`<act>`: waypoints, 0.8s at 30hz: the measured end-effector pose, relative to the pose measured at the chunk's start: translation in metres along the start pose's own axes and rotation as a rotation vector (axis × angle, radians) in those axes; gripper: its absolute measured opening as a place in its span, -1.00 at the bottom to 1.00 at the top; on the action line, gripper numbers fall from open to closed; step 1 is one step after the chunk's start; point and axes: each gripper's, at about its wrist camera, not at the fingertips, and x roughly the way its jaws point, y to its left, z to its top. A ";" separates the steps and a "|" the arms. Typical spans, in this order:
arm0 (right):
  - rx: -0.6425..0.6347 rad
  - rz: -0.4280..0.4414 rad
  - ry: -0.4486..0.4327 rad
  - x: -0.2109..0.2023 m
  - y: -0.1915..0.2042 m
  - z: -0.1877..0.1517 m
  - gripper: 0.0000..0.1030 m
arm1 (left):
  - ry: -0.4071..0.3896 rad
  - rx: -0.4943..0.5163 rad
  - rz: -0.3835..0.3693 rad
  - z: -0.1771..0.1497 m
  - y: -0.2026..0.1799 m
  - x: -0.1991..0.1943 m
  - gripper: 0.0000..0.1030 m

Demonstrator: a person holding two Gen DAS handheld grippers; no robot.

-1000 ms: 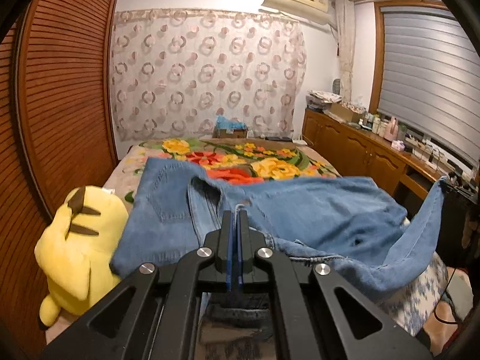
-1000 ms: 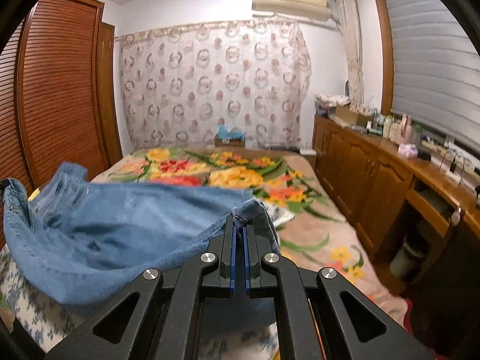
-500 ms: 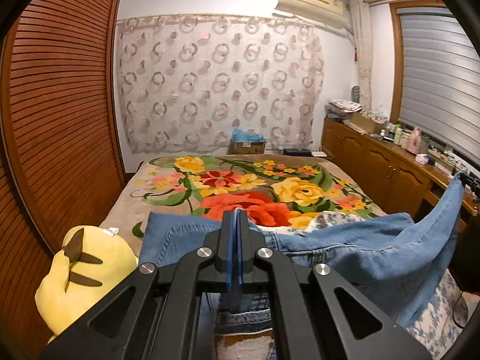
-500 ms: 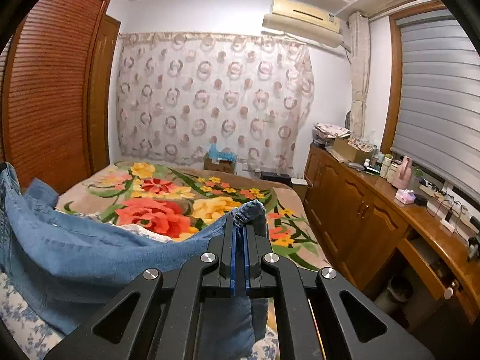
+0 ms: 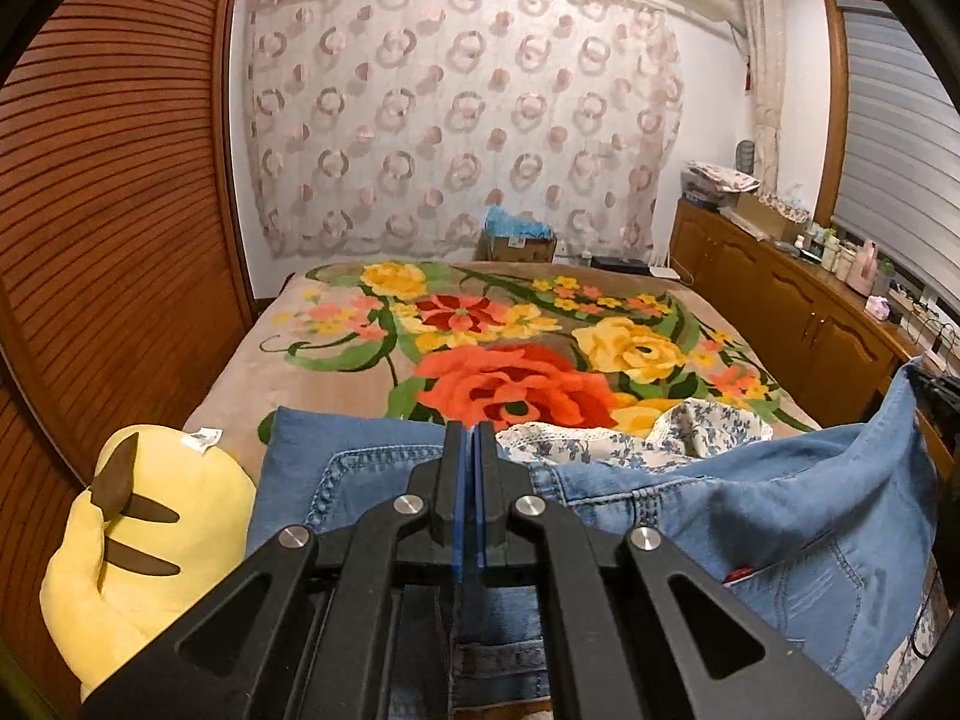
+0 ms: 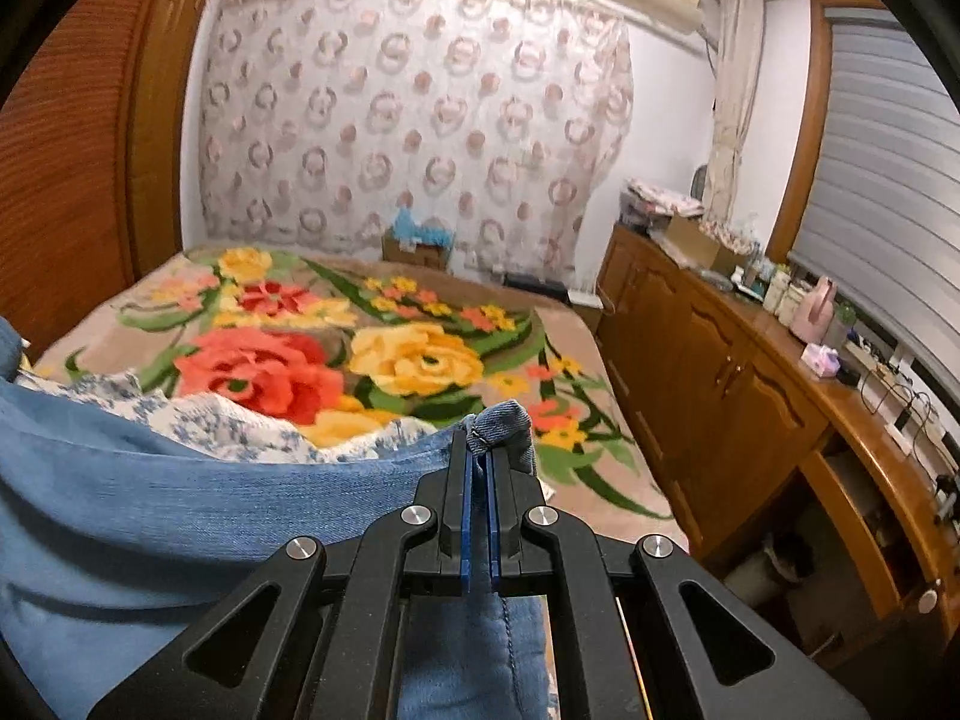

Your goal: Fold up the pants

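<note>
Denim pants (image 5: 750, 516) hang clamped in my left tool (image 5: 470, 450) and right tool (image 6: 478, 456); a yellow plush (image 5: 150, 546) crowds the bed's (image 5: 336, 348) left edge.

The bed (image 5: 252, 372) is covered by a beige blanket (image 5: 528, 360) printed with large red and yellow flowers. At its near end lie blue denim pants (image 5: 750, 516), a white cloth with small blue flowers (image 5: 600, 441) beneath them, and a yellow plush toy (image 5: 150, 546) just beside the pants.
</note>
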 end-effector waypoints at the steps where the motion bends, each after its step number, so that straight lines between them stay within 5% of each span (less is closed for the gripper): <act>1: 0.001 -0.005 0.015 0.007 0.003 0.002 -0.94 | 0.003 0.003 0.002 0.000 -0.002 0.001 -0.95; 8: -0.022 -0.026 0.107 0.046 0.006 0.039 -0.94 | 0.043 0.037 0.026 0.001 -0.006 0.003 -0.87; 10: -0.027 -0.029 0.124 0.050 0.004 0.046 -0.94 | 0.044 0.034 0.008 0.001 -0.005 0.000 -0.25; 14: 0.027 0.007 0.140 0.053 -0.004 0.059 -0.94 | 0.036 0.056 -0.013 -0.011 -0.009 -0.022 0.20; 16: 0.043 0.027 0.130 0.043 -0.009 0.065 -0.91 | 0.026 0.051 -0.045 -0.020 -0.012 -0.034 0.24; 22: 0.024 0.094 0.042 -0.011 -0.003 0.081 -0.31 | 0.015 0.070 -0.069 -0.044 -0.023 -0.064 0.24; 24: -0.007 0.137 0.022 -0.026 0.010 0.087 -0.26 | 0.016 0.072 -0.084 -0.053 -0.028 -0.071 0.24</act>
